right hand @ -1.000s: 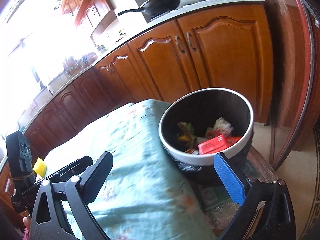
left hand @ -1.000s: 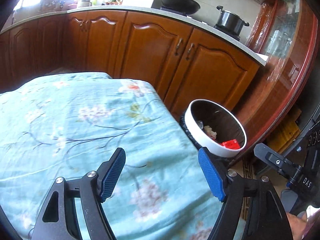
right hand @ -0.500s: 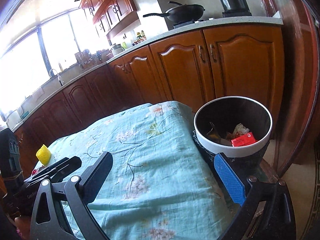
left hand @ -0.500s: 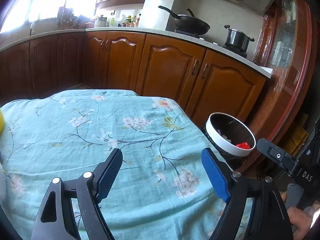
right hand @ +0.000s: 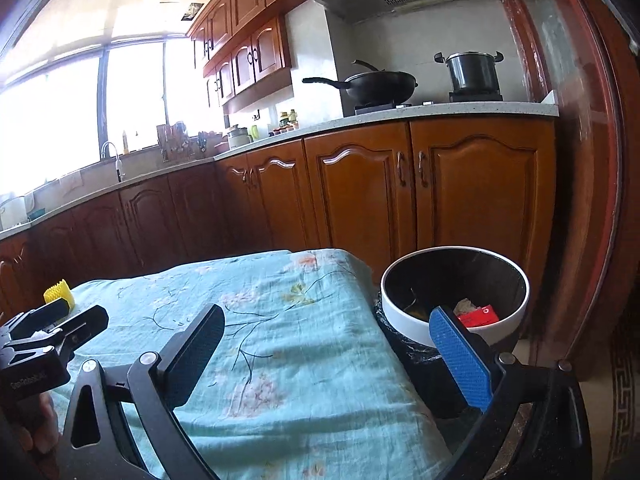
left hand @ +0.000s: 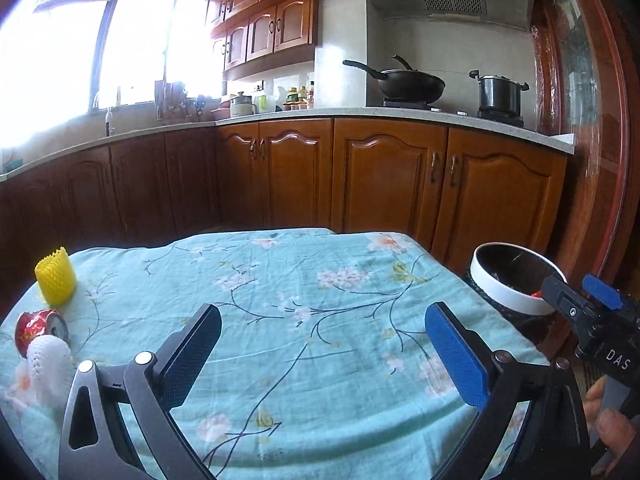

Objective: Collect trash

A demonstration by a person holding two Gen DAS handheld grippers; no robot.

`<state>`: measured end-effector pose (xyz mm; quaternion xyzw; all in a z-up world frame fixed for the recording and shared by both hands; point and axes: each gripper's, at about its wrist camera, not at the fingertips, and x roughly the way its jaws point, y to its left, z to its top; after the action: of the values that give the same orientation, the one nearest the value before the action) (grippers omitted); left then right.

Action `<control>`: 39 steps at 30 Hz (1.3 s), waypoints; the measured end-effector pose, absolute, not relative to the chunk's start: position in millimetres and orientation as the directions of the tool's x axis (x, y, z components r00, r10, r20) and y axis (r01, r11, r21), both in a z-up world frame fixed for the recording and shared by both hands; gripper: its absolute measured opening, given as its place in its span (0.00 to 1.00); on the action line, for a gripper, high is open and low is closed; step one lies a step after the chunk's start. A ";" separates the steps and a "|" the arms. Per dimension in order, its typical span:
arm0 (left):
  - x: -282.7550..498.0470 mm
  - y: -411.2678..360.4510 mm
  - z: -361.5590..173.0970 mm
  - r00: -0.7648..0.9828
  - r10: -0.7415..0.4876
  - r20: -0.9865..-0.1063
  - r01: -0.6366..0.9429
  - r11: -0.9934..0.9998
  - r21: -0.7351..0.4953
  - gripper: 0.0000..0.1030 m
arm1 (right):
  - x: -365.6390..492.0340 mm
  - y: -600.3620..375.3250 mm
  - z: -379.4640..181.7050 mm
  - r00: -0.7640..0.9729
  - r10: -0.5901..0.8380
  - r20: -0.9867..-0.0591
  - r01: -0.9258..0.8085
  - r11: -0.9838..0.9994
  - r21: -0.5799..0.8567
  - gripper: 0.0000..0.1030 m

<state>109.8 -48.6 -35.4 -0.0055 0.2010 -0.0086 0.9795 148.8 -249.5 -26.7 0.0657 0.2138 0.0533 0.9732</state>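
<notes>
Yellow foam net (left hand: 55,281), a red can (left hand: 40,327) and a white foam net (left hand: 50,368) sit on the tabletop (left hand: 304,320) way off to the left of the left hand-held gripper (left hand: 324,356), whose jaws are opening with nothing between them. Right hand-held gripper (right hand: 328,356) is spread wide too, empty, with the bin (right hand: 455,292) just past its right finger, trash inside.

Broad bare stretch of floral tablecloth (left hand: 312,320) ahead, free for passage. Far left edge blocked: yellow foam net (left hand: 55,281), red can (left hand: 40,326), white foam net (left hand: 50,368). Off right edge: trash bin (right hand: 454,334).
</notes>
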 end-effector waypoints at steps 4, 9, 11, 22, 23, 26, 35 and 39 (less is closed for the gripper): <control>111.7 -52.2 -36.8 0.920 -0.001 -0.391 -0.003 1.000 -0.008 0.99 | 144.6 -242.4 -26.0 0.911 0.128 -0.393 -0.094 0.990 0.106 1.00; 113.0 -55.2 -39.8 0.928 0.020 -0.373 -0.017 1.000 0.011 0.99 | 140.5 -239.4 -23.2 0.922 0.129 -0.366 -0.104 0.991 0.088 1.00; 112.1 -56.5 -41.4 0.929 0.026 -0.369 -0.023 1.000 0.014 0.99 | 139.6 -238.9 -23.3 0.923 0.127 -0.362 -0.102 0.991 0.086 1.00; 112.2 -53.0 -48.3 0.933 0.014 -0.358 -0.007 1.000 0.021 0.99 | 133.8 -239.5 -23.4 0.932 0.131 -0.338 -0.106 0.990 0.093 1.00; 112.1 -53.2 -48.5 0.934 0.015 -0.357 -0.008 1.000 0.021 0.99 | 133.4 -239.6 -23.5 0.932 0.132 -0.337 -0.106 0.990 0.094 1.00; 112.5 -52.7 -48.6 0.934 0.015 -0.356 -0.008 1.000 0.020 0.99 | 133.3 -240.5 -23.9 0.931 0.133 -0.340 -0.106 0.990 0.097 1.00; 113.0 -50.5 -48.9 0.937 0.004 -0.348 0.003 1.000 0.020 0.99 | 132.6 -241.2 -23.2 0.930 0.139 -0.341 -0.109 0.988 0.106 1.00; 112.9 -50.7 -49.2 0.938 0.003 -0.346 0.005 1.000 0.022 0.99 | 132.8 -242.2 -23.0 0.929 0.143 -0.341 -0.112 0.988 0.108 1.00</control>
<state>112.9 -50.7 -49.2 0.0112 0.1758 -0.0004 0.9844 132.8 -242.2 -23.0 0.0432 0.1764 0.0649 0.9812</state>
